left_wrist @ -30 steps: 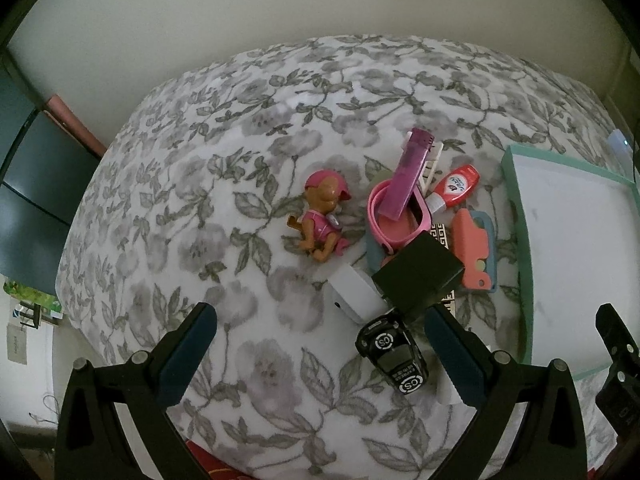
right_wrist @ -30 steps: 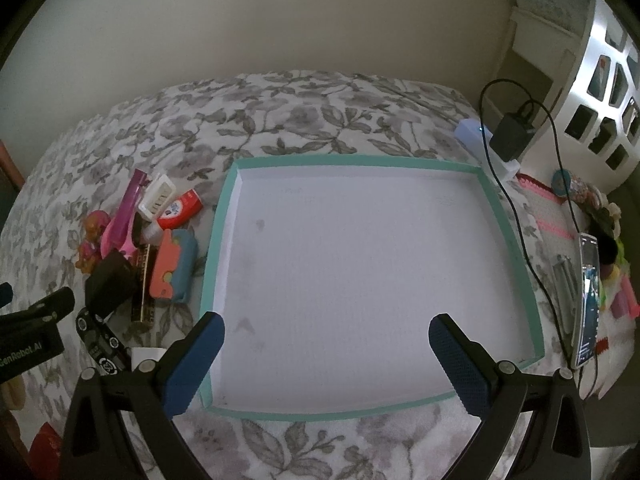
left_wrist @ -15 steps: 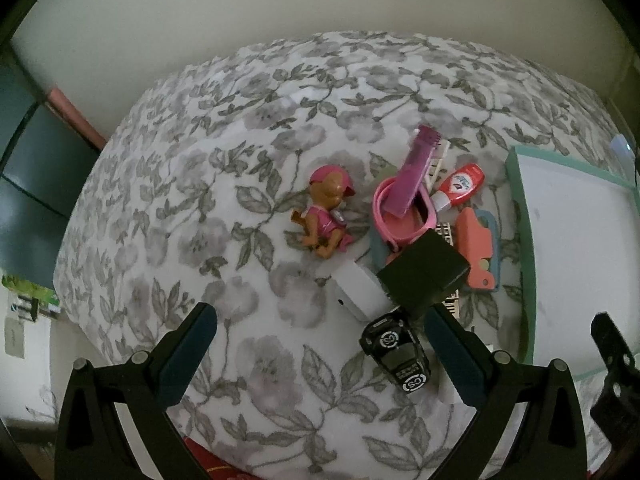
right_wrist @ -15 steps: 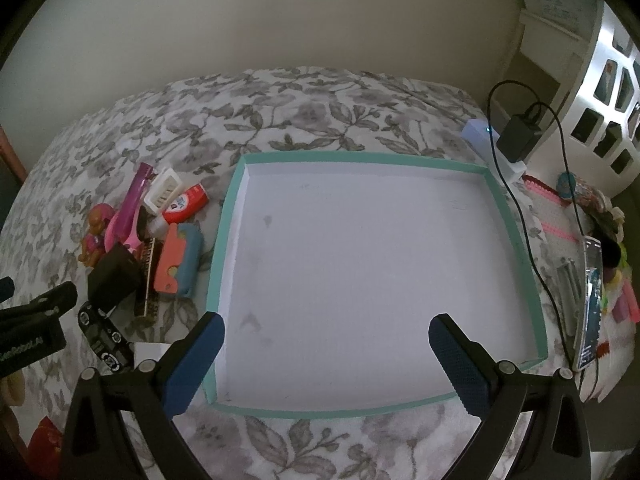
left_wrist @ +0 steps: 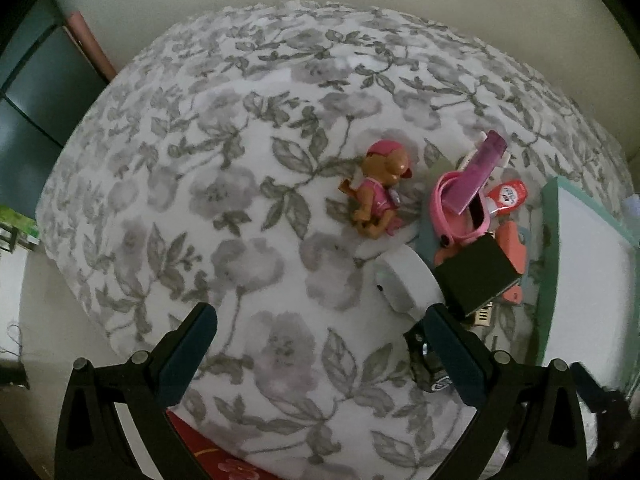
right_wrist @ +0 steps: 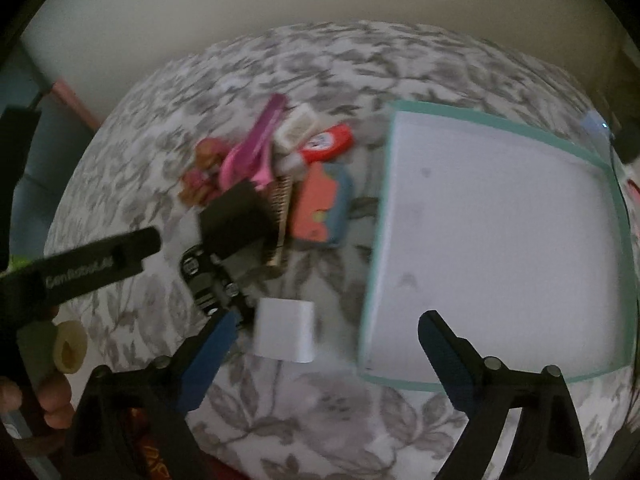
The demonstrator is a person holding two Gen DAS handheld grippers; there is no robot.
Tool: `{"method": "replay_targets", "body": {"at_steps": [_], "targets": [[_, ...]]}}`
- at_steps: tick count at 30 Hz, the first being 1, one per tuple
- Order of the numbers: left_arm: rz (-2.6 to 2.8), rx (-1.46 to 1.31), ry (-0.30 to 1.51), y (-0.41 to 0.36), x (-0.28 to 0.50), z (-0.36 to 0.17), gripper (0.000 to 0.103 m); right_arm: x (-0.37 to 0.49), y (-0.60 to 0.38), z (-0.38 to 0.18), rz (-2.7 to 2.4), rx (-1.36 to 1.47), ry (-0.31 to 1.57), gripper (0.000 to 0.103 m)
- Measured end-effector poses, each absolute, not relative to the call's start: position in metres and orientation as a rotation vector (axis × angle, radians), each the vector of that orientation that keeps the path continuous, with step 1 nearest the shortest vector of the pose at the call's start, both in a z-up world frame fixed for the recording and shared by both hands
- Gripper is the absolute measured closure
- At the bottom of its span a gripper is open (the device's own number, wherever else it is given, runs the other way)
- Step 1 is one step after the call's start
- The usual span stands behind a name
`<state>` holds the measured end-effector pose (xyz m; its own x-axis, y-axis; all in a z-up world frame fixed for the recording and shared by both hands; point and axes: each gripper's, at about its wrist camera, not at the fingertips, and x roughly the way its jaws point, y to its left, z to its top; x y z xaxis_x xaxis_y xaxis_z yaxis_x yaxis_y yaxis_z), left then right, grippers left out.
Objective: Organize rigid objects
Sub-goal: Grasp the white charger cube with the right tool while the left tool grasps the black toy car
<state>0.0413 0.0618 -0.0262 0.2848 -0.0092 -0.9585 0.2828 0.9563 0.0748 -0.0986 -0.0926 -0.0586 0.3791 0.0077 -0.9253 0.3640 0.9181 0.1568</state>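
Note:
A heap of small things lies on the floral bedcover: a doll in pink, a pink band with a purple bar, a red-capped tube, a black box, a white block and a black toy car. My left gripper is open and empty, its right finger over the car. My right gripper is open and empty above the white block, with the car at its left finger. The teal-rimmed white tray lies to the right.
A coral and blue case and a white cartridge lie in the heap beside the tray. The left gripper's body reaches in from the left of the right wrist view. The bed ends at a wall behind.
My right gripper has swung left from over the tray toward the heap, and that view is blurred. My left gripper has moved left and closer to the bedcover.

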Motion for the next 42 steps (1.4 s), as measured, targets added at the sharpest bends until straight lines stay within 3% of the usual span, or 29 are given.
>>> {"method": "replay_targets", "body": {"at_steps": [8,12,20,32,38,40,42], "targets": [[-0.301,0.197,1.364,0.05,0.037,-0.04,0.001,-0.093,-0.08,-0.067,-0.166,0.381,1.2,0.022],[-0.33,0.211,1.398,0.042,0.033,-0.046,0.011,-0.092,-0.078,-0.071,-0.138,0.397,1.21,0.025],[-0.374,0.232,1.432,0.023,0.027,-0.058,0.025,-0.086,-0.07,-0.083,-0.124,0.373,1.264,0.045],[-0.411,0.239,1.48,0.0,0.018,-0.075,0.031,-0.078,-0.076,-0.106,-0.158,0.374,1.327,0.05],[-0.449,0.193,1.512,-0.007,0.014,-0.085,0.053,-0.077,-0.08,-0.11,-0.162,0.388,1.331,0.053],[-0.474,0.166,1.516,-0.004,0.011,-0.085,0.066,-0.077,-0.082,-0.111,-0.16,0.396,1.327,0.053],[-0.482,0.168,1.511,-0.001,0.009,-0.09,0.066,-0.077,-0.082,-0.111,-0.162,0.406,1.324,0.054]]}}
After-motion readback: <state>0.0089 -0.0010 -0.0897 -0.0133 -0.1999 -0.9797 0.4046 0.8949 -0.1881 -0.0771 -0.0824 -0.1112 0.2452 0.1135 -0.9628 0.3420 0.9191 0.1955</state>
